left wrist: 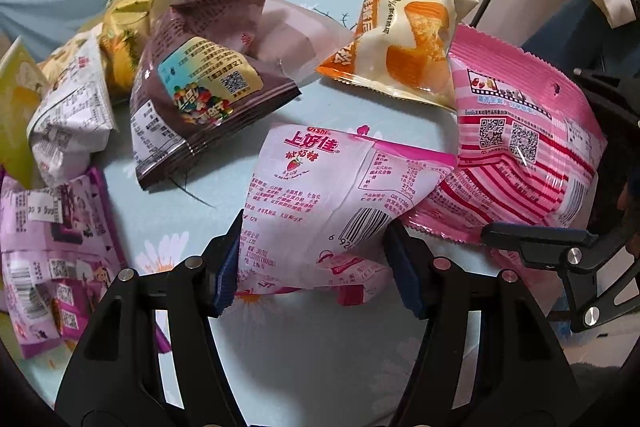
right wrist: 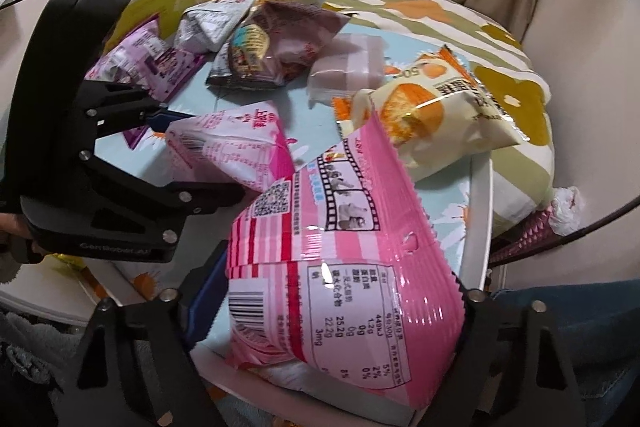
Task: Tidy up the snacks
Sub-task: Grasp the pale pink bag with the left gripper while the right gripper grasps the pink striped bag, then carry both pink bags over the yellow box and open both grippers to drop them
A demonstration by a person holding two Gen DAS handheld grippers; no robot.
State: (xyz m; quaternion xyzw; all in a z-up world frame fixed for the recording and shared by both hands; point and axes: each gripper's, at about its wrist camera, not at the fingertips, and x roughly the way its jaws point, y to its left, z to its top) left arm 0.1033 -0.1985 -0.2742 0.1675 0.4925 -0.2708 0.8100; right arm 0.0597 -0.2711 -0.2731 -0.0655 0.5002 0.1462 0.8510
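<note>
A table [left wrist: 320,367] under a daisy-print cloth [left wrist: 224,187] is carrying scattered snack bags: brown [left wrist: 200,99], orange [left wrist: 404,39], white [left wrist: 72,115], purple [left wrist: 52,259].

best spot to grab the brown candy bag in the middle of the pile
Grip the brown candy bag by its flat crimped bottom seam, coming from the bare tablecloth side in front. That edge juts free there, while the white bag and pale wrapped block crowd its other sides.
</note>
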